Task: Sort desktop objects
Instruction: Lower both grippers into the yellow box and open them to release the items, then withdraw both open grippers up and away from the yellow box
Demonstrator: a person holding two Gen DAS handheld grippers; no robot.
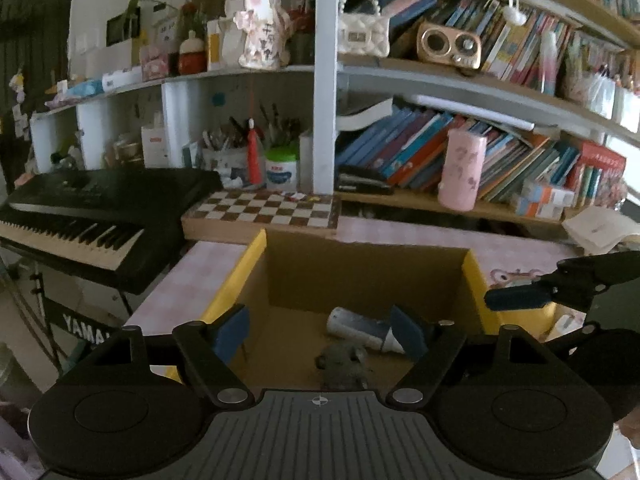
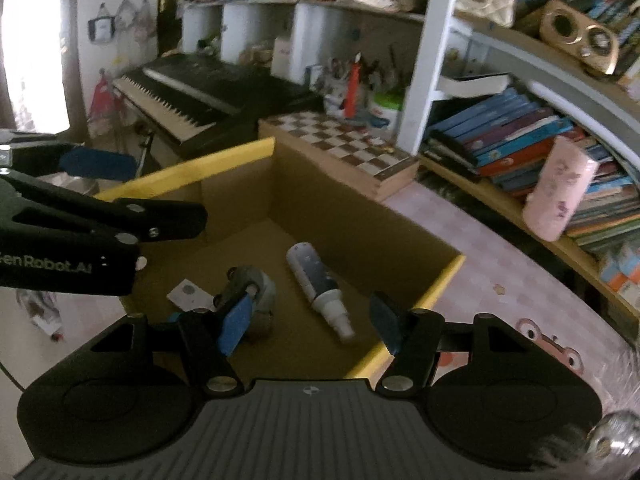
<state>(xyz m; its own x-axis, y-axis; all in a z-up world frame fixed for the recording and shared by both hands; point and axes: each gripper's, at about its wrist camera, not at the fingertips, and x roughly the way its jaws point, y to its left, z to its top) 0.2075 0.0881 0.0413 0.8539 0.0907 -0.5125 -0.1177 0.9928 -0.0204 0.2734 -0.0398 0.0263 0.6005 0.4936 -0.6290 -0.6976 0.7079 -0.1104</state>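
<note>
Ribbed grey plastic and black linkages frame both views. The left hand-held gripper (image 1: 320, 334) hangs spread wide and empty, blue rubbery pads (image 1: 231, 333) over the open cardboard box (image 1: 360, 276) with yellow-edged flaps. The right hand-held gripper (image 2: 310, 326) is likewise wide and holds nothing. On the box's matte brown floor lie a cylindrical white spray bottle (image 2: 318, 288) on its side and, just beside it, a fuzzy grey plush toy (image 2: 252, 292). Beyond, on the pink checked desk (image 2: 480, 248), rests a wooden chessboard (image 1: 264, 208).

Both wrist views look down, close, into the cardboard box (image 1: 360, 280)
</note>
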